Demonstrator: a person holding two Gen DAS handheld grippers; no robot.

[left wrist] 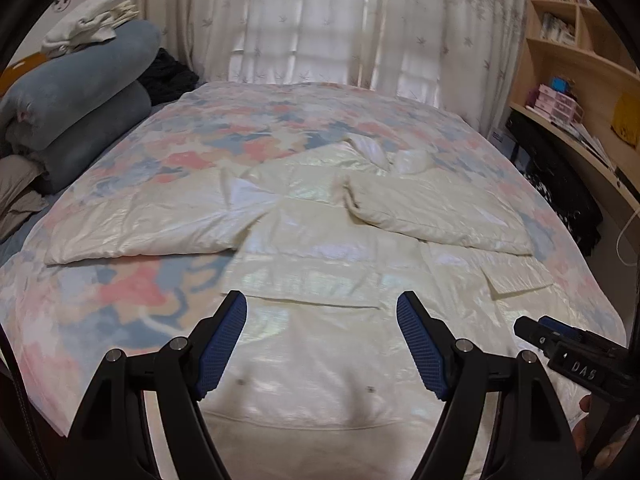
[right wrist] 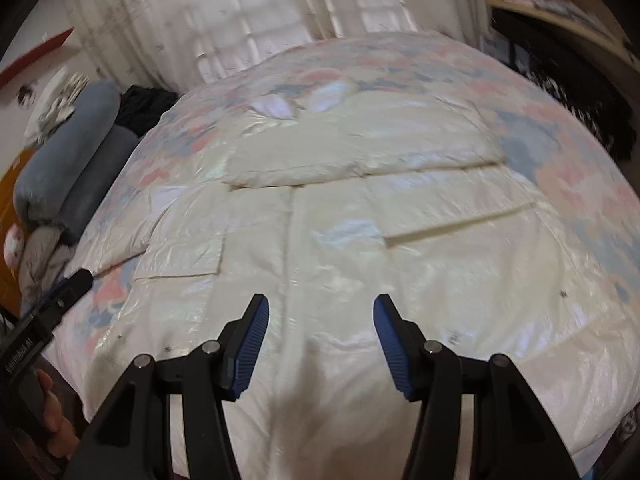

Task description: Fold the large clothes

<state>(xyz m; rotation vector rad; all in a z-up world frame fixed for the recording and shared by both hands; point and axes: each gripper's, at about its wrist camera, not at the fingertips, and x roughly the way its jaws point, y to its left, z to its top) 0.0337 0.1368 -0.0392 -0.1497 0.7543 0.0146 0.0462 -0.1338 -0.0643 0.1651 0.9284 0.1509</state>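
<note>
While both grippers hang spread apart and empty over its near hem, the cream puffer jacket (left wrist: pixel 320 248) lies front-up on the floral bedspread (left wrist: pixel 120 300), filling the centre of each view. Its long axis runs from the lower edge of the frame up to the collar (left wrist: pixel 380 152) near the curtain (left wrist: pixel 320 20). The right sleeve (left wrist: pixel 436 212) lies across the chest; the left sleeve (left wrist: pixel 144 228) sticks out toward the left edge. The left gripper (left wrist: pixel 322 344) seems nearer that sleeve than the right gripper (right wrist: pixel 320 344), so folding it in likely falls to the left.
</note>
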